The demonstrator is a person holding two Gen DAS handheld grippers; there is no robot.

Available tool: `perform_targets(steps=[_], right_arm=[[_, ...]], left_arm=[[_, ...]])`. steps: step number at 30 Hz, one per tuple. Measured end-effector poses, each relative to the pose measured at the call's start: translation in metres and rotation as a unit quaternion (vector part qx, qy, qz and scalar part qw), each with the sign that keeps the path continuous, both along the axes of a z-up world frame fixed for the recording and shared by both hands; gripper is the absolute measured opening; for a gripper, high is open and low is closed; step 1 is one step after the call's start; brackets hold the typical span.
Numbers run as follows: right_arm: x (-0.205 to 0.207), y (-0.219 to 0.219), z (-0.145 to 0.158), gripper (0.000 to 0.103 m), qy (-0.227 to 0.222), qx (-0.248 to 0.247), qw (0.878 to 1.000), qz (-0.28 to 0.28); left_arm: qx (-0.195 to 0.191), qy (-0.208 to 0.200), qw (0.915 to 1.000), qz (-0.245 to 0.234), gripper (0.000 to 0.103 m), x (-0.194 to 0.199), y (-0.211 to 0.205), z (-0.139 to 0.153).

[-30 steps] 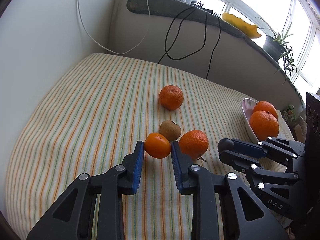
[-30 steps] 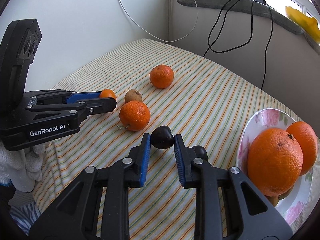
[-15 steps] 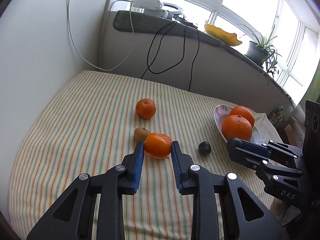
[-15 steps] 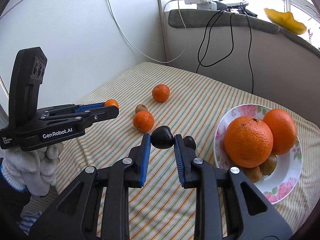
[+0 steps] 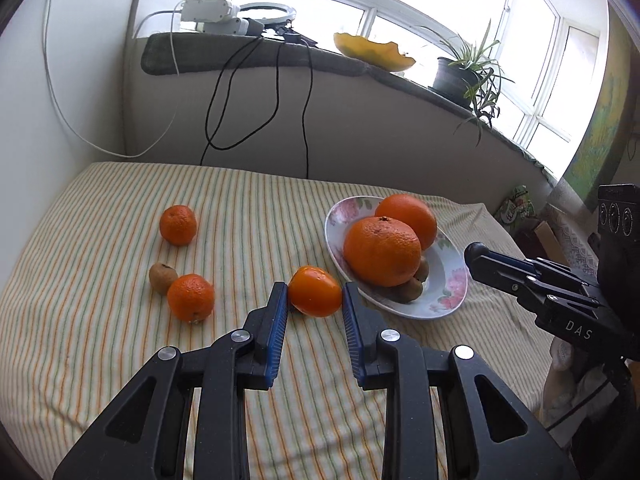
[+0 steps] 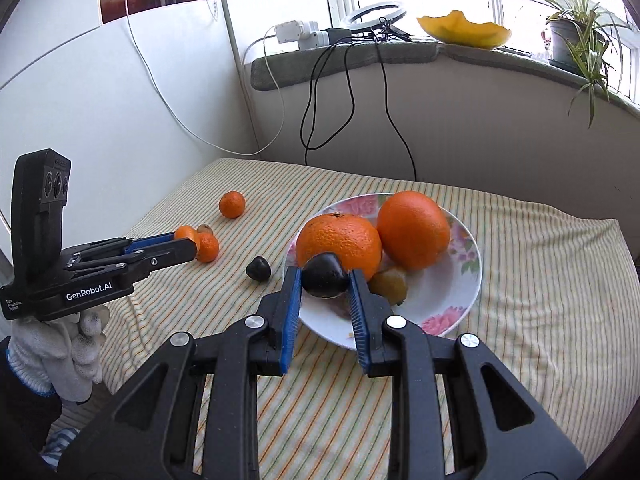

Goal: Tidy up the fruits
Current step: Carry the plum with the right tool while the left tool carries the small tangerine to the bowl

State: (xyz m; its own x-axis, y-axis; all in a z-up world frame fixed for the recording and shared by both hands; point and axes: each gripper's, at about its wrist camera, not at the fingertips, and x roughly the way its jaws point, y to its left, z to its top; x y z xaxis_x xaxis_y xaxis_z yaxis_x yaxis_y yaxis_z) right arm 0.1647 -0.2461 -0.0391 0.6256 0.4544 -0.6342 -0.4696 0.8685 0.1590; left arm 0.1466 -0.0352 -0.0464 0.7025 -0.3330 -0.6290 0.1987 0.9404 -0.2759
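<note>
While your left gripper [image 5: 314, 304] clamps a small smooth orange fruit [image 5: 315, 291] above the striped cloth [image 5: 100, 340], just beside the near rim of the flowered plate [image 5: 448, 272], your right gripper [image 6: 324, 284] pinches a dark fruit [image 6: 324, 275] over the plate's near edge. Two large oranges [image 6: 340, 242] fill most of the plate, with at least two brownish kiwis [image 6: 390, 285] tucked against them, so they crowd the space right behind the dark fruit. On the cloth you have two tangerines [image 5: 190, 297], one brown kiwi [image 5: 161, 277] touching the nearer tangerine, and a second dark fruit [image 6: 258, 269] lying near the plate's left side. Cables [image 5: 276, 92] hang down the wall behind, well apart from the fruit.
</note>
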Motion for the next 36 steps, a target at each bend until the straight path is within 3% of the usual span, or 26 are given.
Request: perform_targets(steps=[19, 36], right_arm=[[0.022, -0.049, -0.017, 0.025, 0.017, -0.006, 0.999, -0.035], [0.047, -0.055, -0.035, 0.025, 0.04, -0.001, 0.999, -0.037]], left_arm=[[0.033, -0.004, 0.9961, -0.082, 0.026, 0.016, -0.11, 0.003], [0.055, 0.002, 0.9938, -0.096, 0.026, 0.021, -0.134, -0.003]])
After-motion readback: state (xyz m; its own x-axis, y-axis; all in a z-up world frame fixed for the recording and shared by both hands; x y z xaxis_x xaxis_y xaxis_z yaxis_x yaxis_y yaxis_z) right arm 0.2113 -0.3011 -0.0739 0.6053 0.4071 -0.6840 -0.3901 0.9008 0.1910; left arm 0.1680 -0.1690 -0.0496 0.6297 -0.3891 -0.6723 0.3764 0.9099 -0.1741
